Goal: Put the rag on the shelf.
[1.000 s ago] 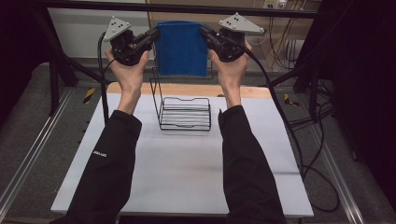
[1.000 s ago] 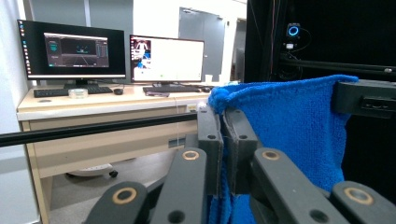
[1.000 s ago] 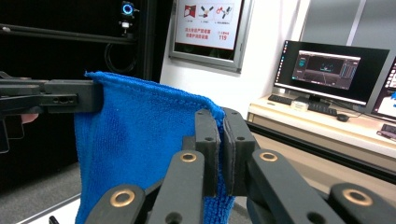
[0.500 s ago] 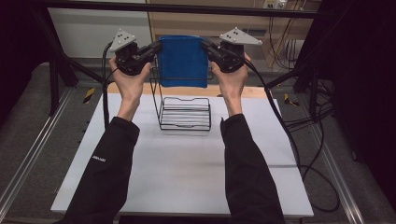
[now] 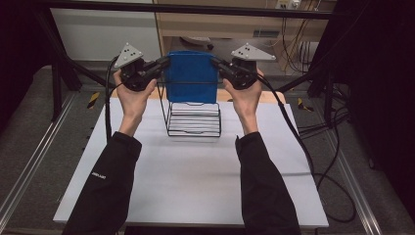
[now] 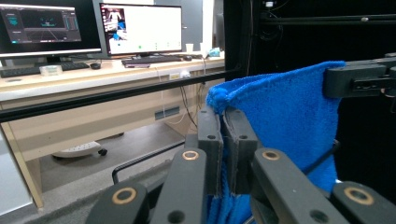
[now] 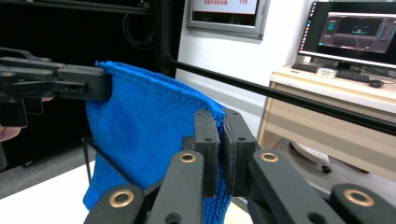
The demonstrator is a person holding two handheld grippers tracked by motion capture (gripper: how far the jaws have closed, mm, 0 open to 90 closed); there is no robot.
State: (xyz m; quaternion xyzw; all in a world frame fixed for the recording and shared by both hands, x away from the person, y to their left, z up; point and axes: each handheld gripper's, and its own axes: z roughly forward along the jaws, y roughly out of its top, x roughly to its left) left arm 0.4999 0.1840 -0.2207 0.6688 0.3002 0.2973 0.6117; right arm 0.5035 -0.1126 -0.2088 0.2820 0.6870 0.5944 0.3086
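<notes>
Lower now, blue towel (image 5: 192, 76) taut between both claws above wire rack (image 5: 194, 119).

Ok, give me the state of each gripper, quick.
Left gripper: shut on one top corner of the blue towel.
Right gripper: shut on the towel's other top corner.

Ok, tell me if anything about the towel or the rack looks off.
Nothing stands out. The blue towel hangs flat and level between the left hand-held gripper and the right hand-held gripper, each shut on a top corner, above the upright wire rack.
</notes>
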